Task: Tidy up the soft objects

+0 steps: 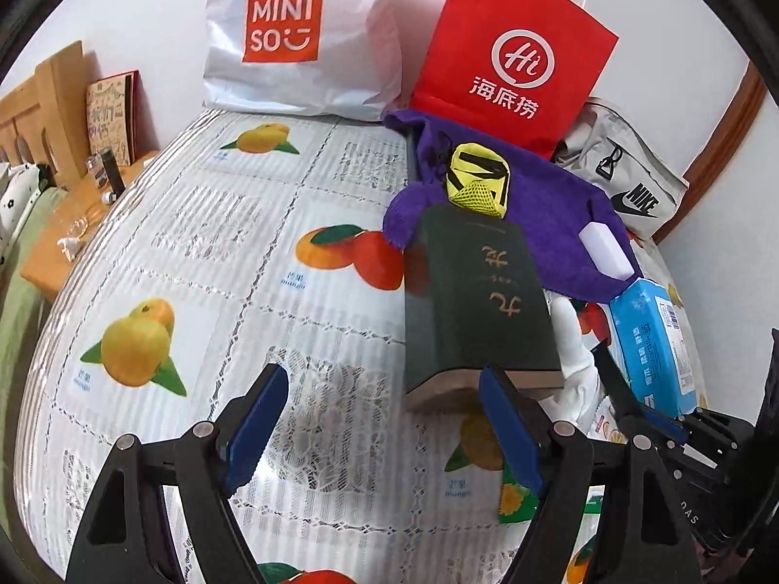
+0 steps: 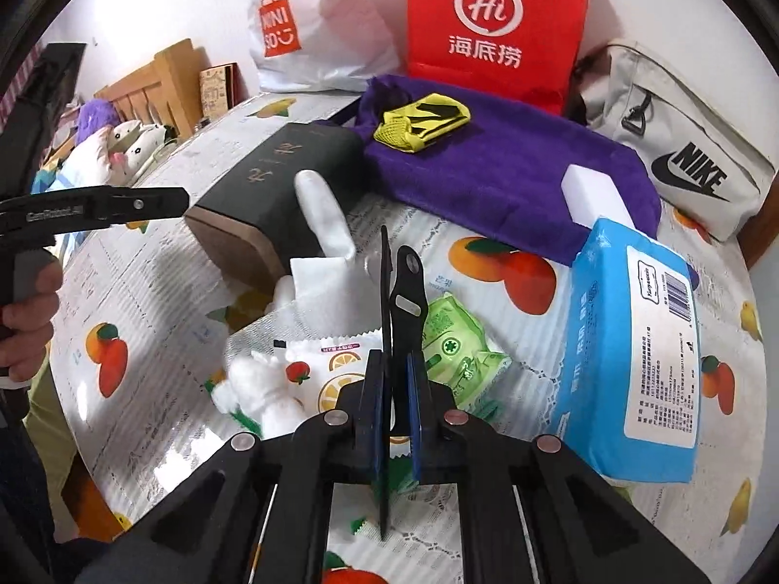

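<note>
Right wrist: right gripper (image 2: 394, 362) pinches black strap (image 2: 408, 287) pointing away; left gripper (image 1: 384, 377) wide, empty.

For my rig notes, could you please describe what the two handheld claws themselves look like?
Both are black plastic frames with triangular cut-outs and round silver pivot pins. The left claw has flat blue pads on its fingers. The right claw has the same blue pads on thin black fingers. Seen from the right wrist view, the left claw's side carries small pale lettering, too blurred to read. No sleeve or cable shows clearly.

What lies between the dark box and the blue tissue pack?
A white glove, between the dark box and the blue tissue pack; left wrist view shows it.
</note>
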{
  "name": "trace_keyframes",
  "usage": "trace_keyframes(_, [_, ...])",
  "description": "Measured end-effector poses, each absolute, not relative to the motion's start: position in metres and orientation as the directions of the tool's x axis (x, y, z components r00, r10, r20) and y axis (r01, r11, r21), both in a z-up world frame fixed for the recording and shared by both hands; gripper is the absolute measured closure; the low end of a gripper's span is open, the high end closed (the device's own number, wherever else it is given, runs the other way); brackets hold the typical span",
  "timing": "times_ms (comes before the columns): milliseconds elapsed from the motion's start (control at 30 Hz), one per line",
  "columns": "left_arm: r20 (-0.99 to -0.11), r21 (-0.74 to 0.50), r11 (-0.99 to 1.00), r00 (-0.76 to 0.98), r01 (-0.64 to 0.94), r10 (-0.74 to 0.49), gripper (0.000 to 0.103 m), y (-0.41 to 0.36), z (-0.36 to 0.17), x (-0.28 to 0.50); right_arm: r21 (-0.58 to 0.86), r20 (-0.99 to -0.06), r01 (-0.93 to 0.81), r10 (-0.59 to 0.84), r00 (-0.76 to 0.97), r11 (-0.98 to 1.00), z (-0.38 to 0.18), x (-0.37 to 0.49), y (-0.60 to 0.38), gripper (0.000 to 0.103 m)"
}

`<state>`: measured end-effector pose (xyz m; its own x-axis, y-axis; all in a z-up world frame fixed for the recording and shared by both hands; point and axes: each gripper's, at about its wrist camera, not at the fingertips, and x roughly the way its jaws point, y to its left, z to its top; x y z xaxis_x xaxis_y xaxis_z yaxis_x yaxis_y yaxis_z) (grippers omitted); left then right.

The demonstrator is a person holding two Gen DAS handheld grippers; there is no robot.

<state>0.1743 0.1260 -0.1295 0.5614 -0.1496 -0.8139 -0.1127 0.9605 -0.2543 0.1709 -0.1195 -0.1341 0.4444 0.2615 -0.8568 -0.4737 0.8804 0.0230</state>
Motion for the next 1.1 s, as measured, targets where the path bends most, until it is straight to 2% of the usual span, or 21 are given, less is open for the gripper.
trace_keyframes(300, [-0.817, -0.266, 0.957, 0.555, -0.117, -0.159, 0.024, 0.131, -0.135, 0.167, -0.003, -0.855, -0.492, 0.253, 0.452, 0.871, -0.131, 0.165, -0.111, 0.089])
trace_keyframes(433, [-0.817, -0.274, 0.954, 0.553, -0.119, -0.166, 0.024, 0.13, -0.137, 0.167, -0.012, -0.854, -0.535, 0.269, 0.445, 0.845, -0.133, 0.159, -0.101, 0.09])
trace_keyframes(733, [-0.817, -0.279, 0.953, 0.551, -0.121, -0.169, 0.024, 0.133, -0.138, 0.162, -0.049, -0.871, -0.507, 0.212, 0.444, 0.86, -0.137, 0.166, -0.097, 0.09])
trace_keyframes(800, [-0.818, -0.281, 0.952, 0.55, -0.123, -0.17, 0.024, 0.134, -0.139, 0.162, -0.023, -0.872, -0.496, 0.225, 0.434, 0.868, -0.139, 0.169, -0.1, 0.09])
trace_keyframes(933, [-0.818, -0.279, 0.953, 0.549, -0.121, -0.17, 0.024, 0.135, -0.139, 0.159, 0.021, -0.866, -0.462, 0.248, 0.435, 0.886, -0.134, 0.171, -0.109, 0.1])
trace_keyframes(1100, [-0.821, -0.277, 0.953, 0.546, -0.123, -0.168, 0.024, 0.134, -0.141, 0.158, 0.114, -0.848, -0.454, 0.325, 0.419, 0.884, -0.127, 0.166, -0.115, 0.1])
